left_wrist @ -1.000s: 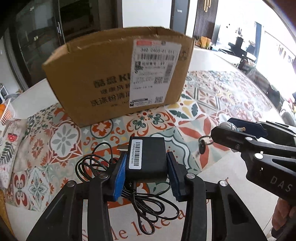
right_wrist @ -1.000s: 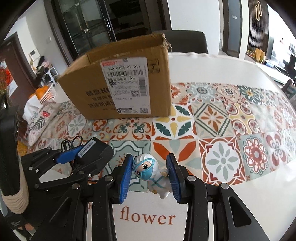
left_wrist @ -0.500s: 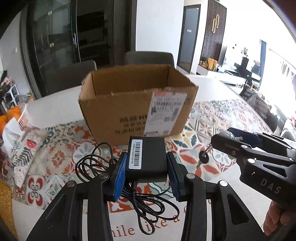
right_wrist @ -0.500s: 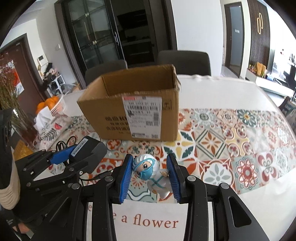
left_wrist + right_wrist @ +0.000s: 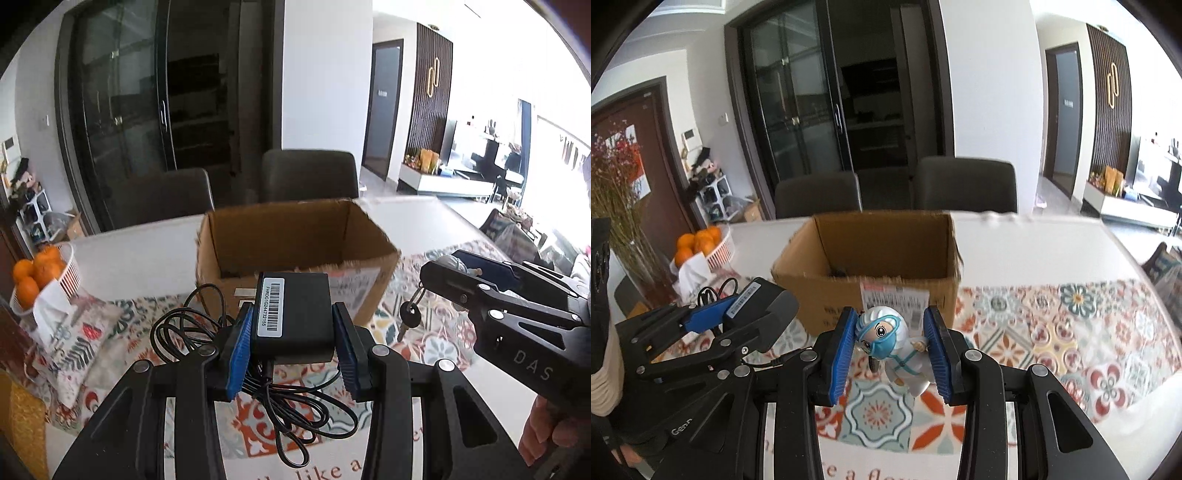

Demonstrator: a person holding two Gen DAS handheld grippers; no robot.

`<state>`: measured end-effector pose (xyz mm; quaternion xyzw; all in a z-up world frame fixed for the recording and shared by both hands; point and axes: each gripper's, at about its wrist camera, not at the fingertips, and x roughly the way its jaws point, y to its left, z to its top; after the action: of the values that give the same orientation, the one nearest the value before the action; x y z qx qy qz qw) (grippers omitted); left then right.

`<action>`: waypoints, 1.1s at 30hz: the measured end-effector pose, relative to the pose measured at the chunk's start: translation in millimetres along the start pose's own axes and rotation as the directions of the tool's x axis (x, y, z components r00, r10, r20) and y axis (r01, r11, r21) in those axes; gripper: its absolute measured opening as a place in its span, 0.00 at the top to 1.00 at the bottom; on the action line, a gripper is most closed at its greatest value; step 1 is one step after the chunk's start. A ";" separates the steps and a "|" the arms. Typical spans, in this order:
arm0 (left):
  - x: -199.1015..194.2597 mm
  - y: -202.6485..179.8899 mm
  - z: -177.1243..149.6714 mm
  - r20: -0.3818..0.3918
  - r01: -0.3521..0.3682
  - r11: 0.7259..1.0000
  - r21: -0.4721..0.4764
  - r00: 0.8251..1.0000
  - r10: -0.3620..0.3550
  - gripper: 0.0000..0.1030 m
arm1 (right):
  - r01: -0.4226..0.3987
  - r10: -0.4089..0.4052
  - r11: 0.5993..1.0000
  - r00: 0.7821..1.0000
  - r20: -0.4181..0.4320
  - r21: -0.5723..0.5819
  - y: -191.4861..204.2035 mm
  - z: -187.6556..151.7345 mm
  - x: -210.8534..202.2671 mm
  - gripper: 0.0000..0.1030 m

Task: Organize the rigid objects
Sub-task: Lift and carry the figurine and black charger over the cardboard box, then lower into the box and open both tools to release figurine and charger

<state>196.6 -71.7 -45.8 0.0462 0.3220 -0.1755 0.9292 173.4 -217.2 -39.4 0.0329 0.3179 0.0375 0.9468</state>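
Note:
My left gripper is shut on a black power adapter with a white barcode label; its black cable dangles in loops below. My right gripper is shut on a small white figurine with a blue mask, and a key hangs from it on a ring. Both are lifted above the patterned tablecloth, in front of an open cardboard box. In the right wrist view the left gripper with the adapter shows at lower left; in the left wrist view the right gripper shows at right.
A white basket of oranges and a patterned tissue pouch lie at the left of the table. Two dark chairs stand behind the box. A vase of dried stems is at far left. A dark item lies inside the box.
Both grippers have risen with their loads and tilted up; the box now appears lower and farther, with its open inside visible. Grips are unchanged.

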 end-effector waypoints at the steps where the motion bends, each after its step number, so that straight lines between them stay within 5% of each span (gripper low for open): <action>1: -1.5 1.3 3.5 0.011 -0.003 1.000 0.000 1.000 0.003 0.60 | -0.002 0.002 1.000 1.000 0.010 -0.002 0.9 4.7 -0.2 0.63; 19: 5.9 16.1 66.3 0.134 -0.021 0.999 0.023 0.991 0.018 0.60 | 0.021 -0.012 0.997 0.992 0.124 -0.072 15.8 66.1 5.1 0.63; 33: 53.8 34.0 98.8 0.118 -0.022 1.000 -0.014 0.993 0.023 0.60 | 0.014 -0.004 0.997 0.992 0.123 -0.078 2.5 105.8 50.7 0.63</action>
<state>305.5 -75.5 -1.9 0.0333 0.2669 -0.1653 0.9488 277.6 -214.1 14.6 -0.0039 0.2576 0.0437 0.9653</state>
